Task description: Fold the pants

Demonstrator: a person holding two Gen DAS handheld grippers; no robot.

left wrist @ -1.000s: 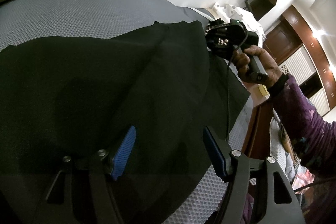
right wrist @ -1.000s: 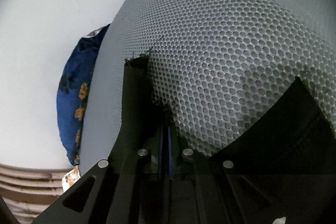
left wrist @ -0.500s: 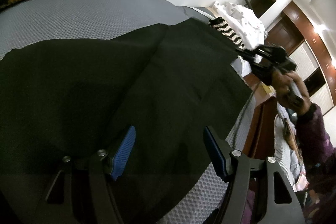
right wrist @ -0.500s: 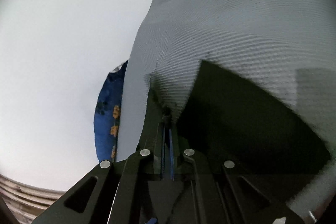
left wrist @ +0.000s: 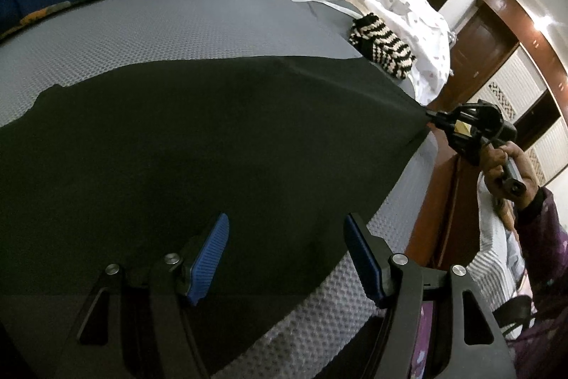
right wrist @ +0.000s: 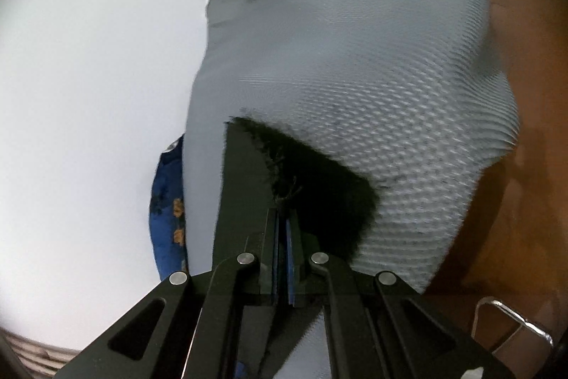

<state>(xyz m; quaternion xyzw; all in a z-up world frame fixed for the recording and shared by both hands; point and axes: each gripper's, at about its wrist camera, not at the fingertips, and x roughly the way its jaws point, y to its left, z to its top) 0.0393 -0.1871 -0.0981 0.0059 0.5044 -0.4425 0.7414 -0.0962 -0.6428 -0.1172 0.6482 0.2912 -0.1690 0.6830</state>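
The pants (left wrist: 213,144) are plain black cloth, matte and without visible pattern, spread wide and mostly flat across the grey honeycomb-textured bed (left wrist: 177,34). In the left wrist view they cover most of the bed's near part, their far edge running roughly straight across, with a small notch at the left end. The right-hand corner is drawn out to a taut point beyond the bed's edge, pinched between the closed fingers of the right hand-held gripper (left wrist: 431,117), with a crease running to it. In the right wrist view that pinched corner (right wrist: 284,198) shows a frayed, fuzzy edge, blurred
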